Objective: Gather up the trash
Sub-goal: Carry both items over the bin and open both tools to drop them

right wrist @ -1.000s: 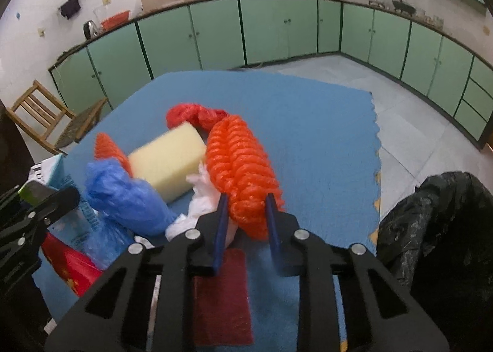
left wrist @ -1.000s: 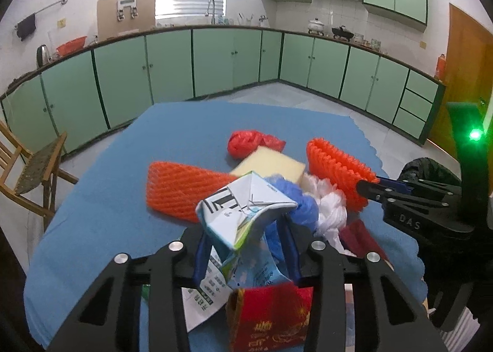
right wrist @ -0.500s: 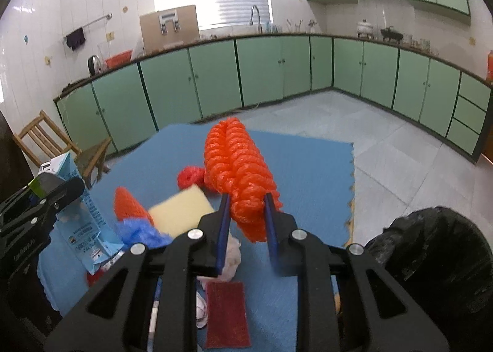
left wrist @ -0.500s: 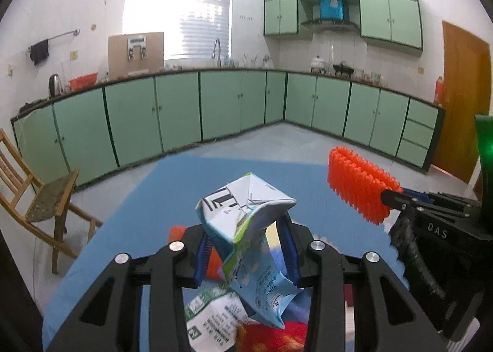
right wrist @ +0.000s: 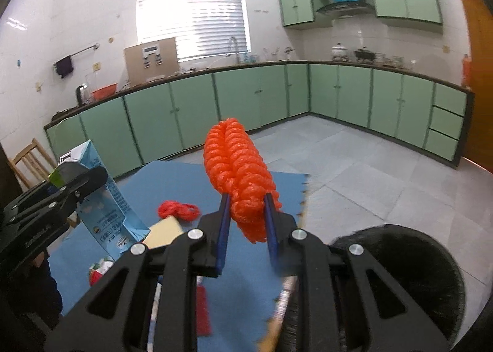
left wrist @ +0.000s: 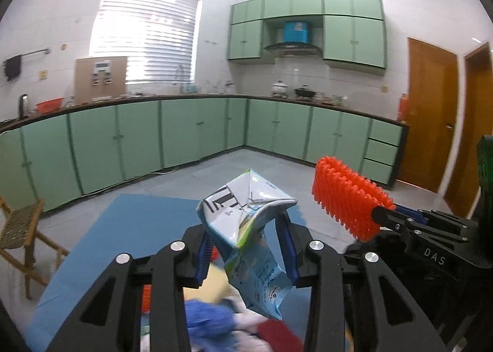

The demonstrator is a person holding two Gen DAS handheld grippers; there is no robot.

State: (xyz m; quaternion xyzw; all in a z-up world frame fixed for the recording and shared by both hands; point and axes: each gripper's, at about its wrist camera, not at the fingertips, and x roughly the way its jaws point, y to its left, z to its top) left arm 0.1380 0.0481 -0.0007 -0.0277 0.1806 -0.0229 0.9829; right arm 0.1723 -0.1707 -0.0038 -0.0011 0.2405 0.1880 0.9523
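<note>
Above the blue-covered worktop [right wrist: 172, 179], both loads are airborne. Left hand-held gripper [left wrist: 246, 247] is clamped on a crushed milk carton [left wrist: 246, 228]; right hand-held gripper [right wrist: 246, 222] is pinched tight on an orange foam net [right wrist: 237, 173]. Black trash bag [right wrist: 400, 262] sits off the worktop's right edge, low beside the right gripper.

Step in hand, my read: carry to the bag. Keep both grips firm, take the net over the bag mouth first, let go only once it's inside the rim; the carton follows without the grippers crossing.

Net's long axis runs forward and up, away from the jaws. Carton hangs with its long axis steep, folded top up, torn end down over the remaining trash.
</note>
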